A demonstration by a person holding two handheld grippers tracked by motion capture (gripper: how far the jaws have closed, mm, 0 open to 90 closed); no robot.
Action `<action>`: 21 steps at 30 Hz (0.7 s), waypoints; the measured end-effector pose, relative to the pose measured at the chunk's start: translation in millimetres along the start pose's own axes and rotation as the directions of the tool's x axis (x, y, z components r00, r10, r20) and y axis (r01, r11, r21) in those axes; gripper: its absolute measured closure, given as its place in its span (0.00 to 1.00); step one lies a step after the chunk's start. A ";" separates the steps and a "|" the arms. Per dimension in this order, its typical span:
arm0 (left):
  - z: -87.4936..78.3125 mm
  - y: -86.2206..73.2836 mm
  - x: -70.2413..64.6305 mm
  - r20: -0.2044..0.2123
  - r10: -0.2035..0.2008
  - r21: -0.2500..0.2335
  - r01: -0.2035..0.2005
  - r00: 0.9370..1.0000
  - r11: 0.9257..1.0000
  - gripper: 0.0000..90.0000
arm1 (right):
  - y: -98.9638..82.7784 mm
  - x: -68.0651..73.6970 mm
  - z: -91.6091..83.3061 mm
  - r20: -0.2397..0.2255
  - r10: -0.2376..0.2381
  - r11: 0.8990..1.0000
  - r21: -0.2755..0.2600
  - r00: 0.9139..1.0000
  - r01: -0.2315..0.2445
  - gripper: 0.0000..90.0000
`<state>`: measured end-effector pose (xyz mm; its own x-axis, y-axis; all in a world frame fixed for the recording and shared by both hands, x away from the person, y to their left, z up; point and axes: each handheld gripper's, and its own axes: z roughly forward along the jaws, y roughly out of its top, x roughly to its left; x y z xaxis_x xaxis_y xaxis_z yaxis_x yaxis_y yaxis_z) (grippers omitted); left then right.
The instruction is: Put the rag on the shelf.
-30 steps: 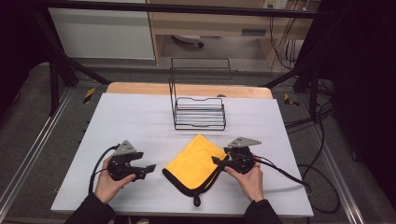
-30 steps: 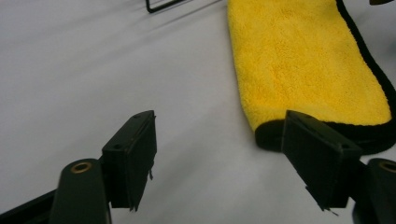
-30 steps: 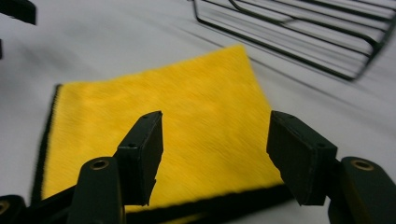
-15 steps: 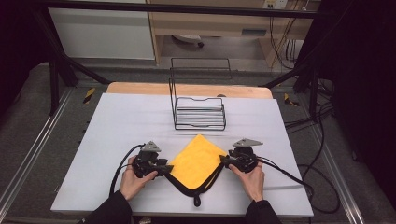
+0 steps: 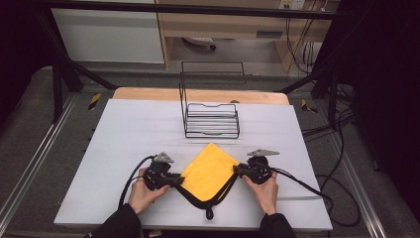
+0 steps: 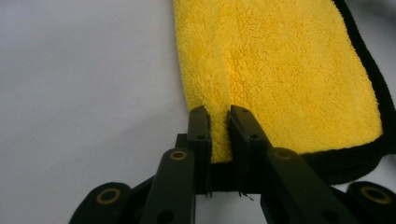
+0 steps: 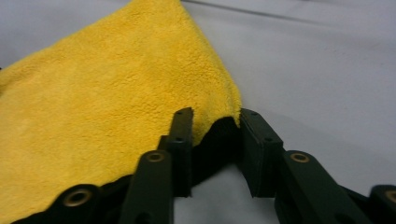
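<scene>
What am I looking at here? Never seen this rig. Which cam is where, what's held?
No robot arm: a person holds handheld tongs in each hand. The high view looks down on the white table; the other two cameras ride on the tongs. On the table lie a yellow cloth with black trim and a black wire rack. The left tongs have just been closing and pinch the cloth's left corner; the right tongs, also just closing, straddle its right corner.
</scene>
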<state>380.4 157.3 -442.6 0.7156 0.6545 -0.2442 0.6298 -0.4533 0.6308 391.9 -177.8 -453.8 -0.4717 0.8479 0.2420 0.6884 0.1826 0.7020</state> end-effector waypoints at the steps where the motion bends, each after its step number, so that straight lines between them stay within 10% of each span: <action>1: -0.7 0.1 -1.4 -0.007 -0.001 0.000 0.001 1.000 1.000 0.88 | 0.0 0.0 0.0 0.000 0.000 1.000 0.000 1.000 0.000 0.81; 15: -30.9 -27.3 -34.8 -0.005 -0.042 0.005 0.043 0.999 0.999 0.93 | 28.0 19.3 10.1 -0.072 -0.122 0.992 0.005 0.990 0.123 0.86; 21: -35.7 -44.2 -51.3 -0.045 -0.038 -0.009 0.037 0.998 0.999 0.93 | 33.3 32.1 32.0 -0.114 -0.216 0.976 -0.015 0.970 0.215 0.85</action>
<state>305.1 165.4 -431.6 0.6768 0.6979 -0.2341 0.6533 -0.4229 0.6280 417.3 -128.6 -444.0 -0.6689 0.7259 0.1599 0.5625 0.3537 0.7473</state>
